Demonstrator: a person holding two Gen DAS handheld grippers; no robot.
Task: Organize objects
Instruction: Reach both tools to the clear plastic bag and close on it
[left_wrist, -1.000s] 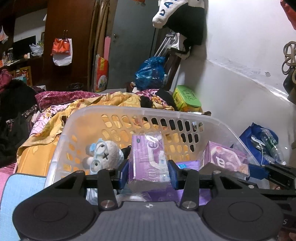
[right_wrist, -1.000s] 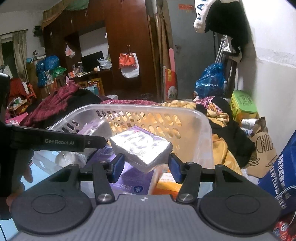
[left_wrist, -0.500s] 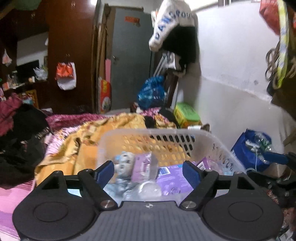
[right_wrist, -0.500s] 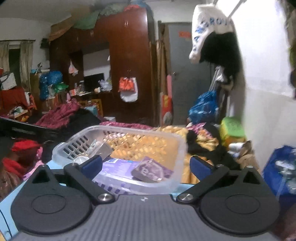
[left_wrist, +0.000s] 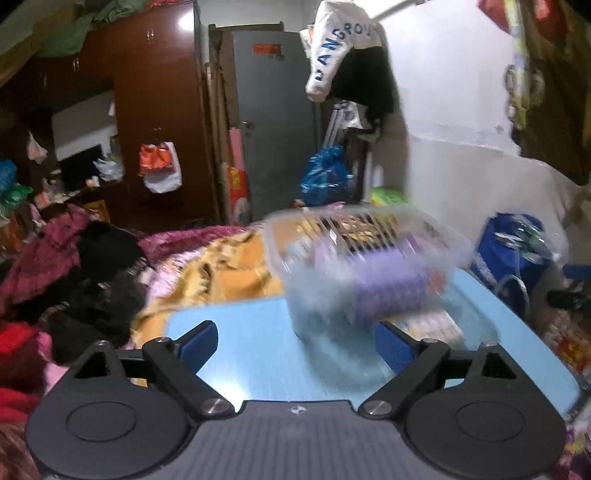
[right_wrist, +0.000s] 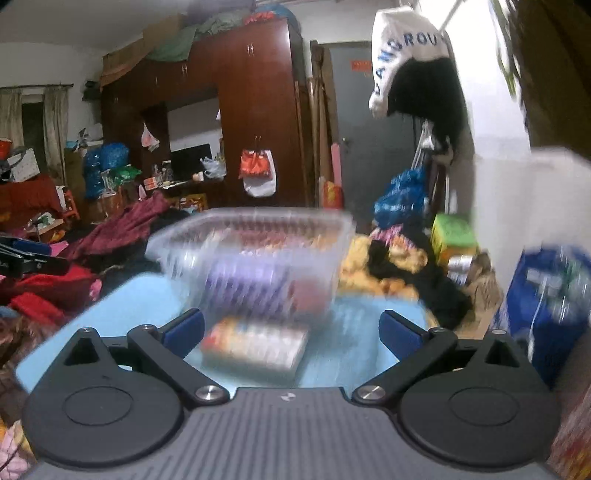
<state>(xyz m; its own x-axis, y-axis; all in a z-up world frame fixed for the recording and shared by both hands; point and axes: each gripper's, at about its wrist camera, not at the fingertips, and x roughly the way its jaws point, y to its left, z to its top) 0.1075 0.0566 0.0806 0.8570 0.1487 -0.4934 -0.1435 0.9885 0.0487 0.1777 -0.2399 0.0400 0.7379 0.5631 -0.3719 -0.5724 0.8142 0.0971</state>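
Observation:
A clear plastic basket (left_wrist: 373, 258) (right_wrist: 255, 251) stands on a light blue table (left_wrist: 255, 347) (right_wrist: 140, 306), blurred by motion. Purple packs (left_wrist: 384, 280) (right_wrist: 247, 284) lie inside it. In the right wrist view a flat colourful pack (right_wrist: 255, 347) lies on the table in front of the basket. My left gripper (left_wrist: 295, 343) is open, low over the table and short of the basket, with nothing between its fingers. My right gripper (right_wrist: 291, 328) is open too, just behind the flat pack, holding nothing.
A bed heaped with yellow and dark clothes (left_wrist: 207, 266) lies left of and behind the table. A blue bag (left_wrist: 513, 254) (right_wrist: 546, 295) stands at the right by the white wall. A green box (right_wrist: 452, 230), a wardrobe and a grey door are farther back.
Both grippers have let go of their packs, which now lie in the basket. Both have opened wide and pulled back, so the basket looks smaller and farther off.

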